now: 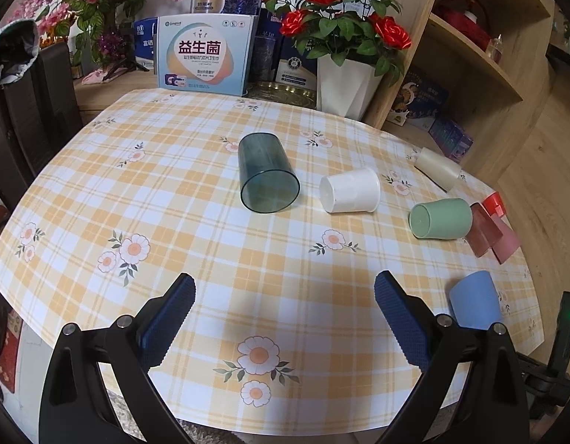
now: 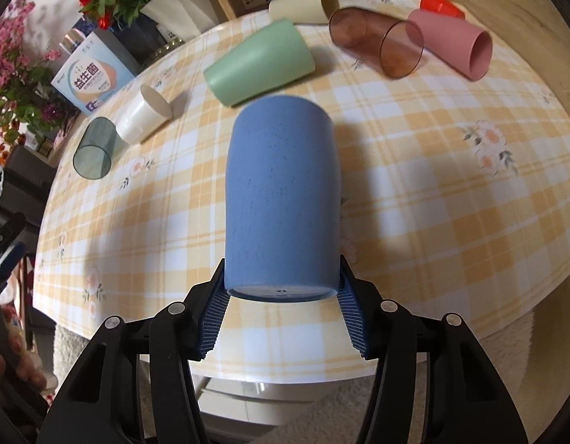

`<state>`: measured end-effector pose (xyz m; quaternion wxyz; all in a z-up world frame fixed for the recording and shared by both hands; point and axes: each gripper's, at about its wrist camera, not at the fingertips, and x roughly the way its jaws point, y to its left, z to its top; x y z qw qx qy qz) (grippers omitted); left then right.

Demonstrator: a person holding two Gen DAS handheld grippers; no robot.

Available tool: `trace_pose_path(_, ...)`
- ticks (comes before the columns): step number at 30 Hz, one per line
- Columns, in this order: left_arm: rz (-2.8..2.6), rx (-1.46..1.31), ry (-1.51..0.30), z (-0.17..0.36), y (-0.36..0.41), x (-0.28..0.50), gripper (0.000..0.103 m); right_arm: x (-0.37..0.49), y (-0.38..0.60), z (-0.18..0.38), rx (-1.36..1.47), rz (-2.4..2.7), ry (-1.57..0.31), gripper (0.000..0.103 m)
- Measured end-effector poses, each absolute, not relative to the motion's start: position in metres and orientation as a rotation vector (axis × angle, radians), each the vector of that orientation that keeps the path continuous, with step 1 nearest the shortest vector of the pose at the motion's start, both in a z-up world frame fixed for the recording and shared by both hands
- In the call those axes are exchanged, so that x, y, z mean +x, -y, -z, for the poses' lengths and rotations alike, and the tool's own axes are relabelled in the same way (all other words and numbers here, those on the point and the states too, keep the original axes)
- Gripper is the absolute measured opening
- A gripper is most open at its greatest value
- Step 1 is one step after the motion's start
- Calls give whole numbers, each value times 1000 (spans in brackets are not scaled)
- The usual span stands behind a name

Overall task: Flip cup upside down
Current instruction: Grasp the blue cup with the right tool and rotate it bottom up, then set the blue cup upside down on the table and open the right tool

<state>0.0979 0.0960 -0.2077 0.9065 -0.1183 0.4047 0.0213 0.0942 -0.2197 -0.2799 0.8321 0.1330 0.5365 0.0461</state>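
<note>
The blue cup [image 2: 281, 196] is pinched near its base between the two ribbed pads of the right gripper [image 2: 283, 292]. Its flat bottom faces the right wrist camera and its mouth points away, down toward the checked tablecloth [image 2: 433, 185]. In the left wrist view the same cup shows at the table's right edge, narrower end up and wider end down, so it looks tilted most of the way over. I judge the flip well advanced: the cup is turned, but whether its rim already rests on the cloth cannot be told, and the release is not yet done.

The left gripper [image 1: 285, 314] hovers over the near edge of the table with its fingers spread wide and nothing between them.

Around it, the other cups all lie on their sides and look empty: a mint green cup [image 2: 259, 63] just beyond the blue one, a white cup [image 2: 144, 114], a clear teal tumbler [image 2: 94, 148], a cream cup [image 2: 303, 3], a clear brown tumbler [image 2: 375, 42], a pink cup [image 2: 451, 44] and a red cup [image 2: 440, 2]. A white pot of red roses [image 1: 344, 88] stands at the back.
</note>
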Motion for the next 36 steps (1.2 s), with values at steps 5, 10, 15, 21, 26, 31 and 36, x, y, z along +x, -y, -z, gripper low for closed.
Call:
trace_pose_path(5,-40,-245,-835,207,-96,97,95,93,223,273,253,-88,-1110,53)
trace_pose_path(10,-35,-246,-843,208,-94,97,95,93,226,264,216,-82,-1077,53)
trace_pose_path(15,-25,-244,-850,209,-91,98,95,95,227,261,198,-85,-1061,53)
trace_pose_path(21,-22,-248,-855,211,-92,98,95,96,225,255,162,-88,-1044,53)
trace_pose_path(26,-19,-250,-859,213,-91,98,95,98,222,247,122,-95,-1024,53)
trace_pose_path(31,-14,-251,-864,214,-91,98,95,103,219,243,97,-101,-1018,53)
trace_pose_path(36,-15,-255,-863,214,-90,98,95,111,217,241,69,-111,-1016,53)
